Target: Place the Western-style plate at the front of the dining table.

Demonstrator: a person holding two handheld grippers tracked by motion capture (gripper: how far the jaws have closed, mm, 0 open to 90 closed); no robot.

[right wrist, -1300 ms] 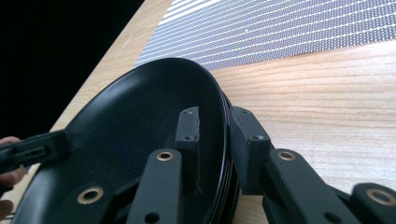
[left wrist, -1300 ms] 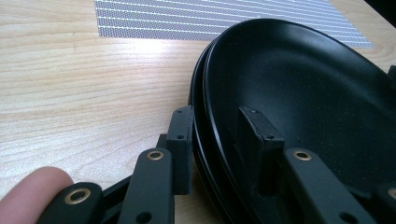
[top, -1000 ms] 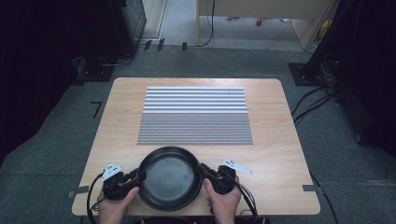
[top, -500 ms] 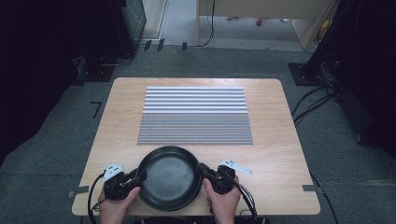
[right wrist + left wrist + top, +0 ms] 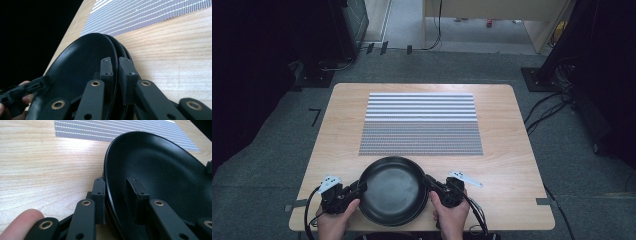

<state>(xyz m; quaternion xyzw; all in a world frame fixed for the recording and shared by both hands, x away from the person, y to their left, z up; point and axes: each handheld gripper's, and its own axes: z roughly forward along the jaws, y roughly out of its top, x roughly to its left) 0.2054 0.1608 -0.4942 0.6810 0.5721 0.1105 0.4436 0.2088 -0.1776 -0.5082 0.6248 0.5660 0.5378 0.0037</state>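
A stack of black shallow dishes [image 5: 392,190] sits at the near edge of the wooden table [image 5: 512,130]. My left gripper [image 5: 360,187] meets its left rim and my right gripper [image 5: 428,181] its right rim, each held by a hand. In the left gripper view, my left gripper [image 5: 117,191] straddles the rim of the dish [image 5: 162,170], one jaw outside and one on the inner wall. In the right gripper view, my right gripper [image 5: 116,68] pinches the top dish [image 5: 82,62] at its rim. Both pairs of jaws have just been closing on the rim.
A grey and white striped mat [image 5: 421,122] lies across the middle of the table, just beyond the dishes. Bare wood runs along both sides. Dark floor, cables and equipment stands surround the table.
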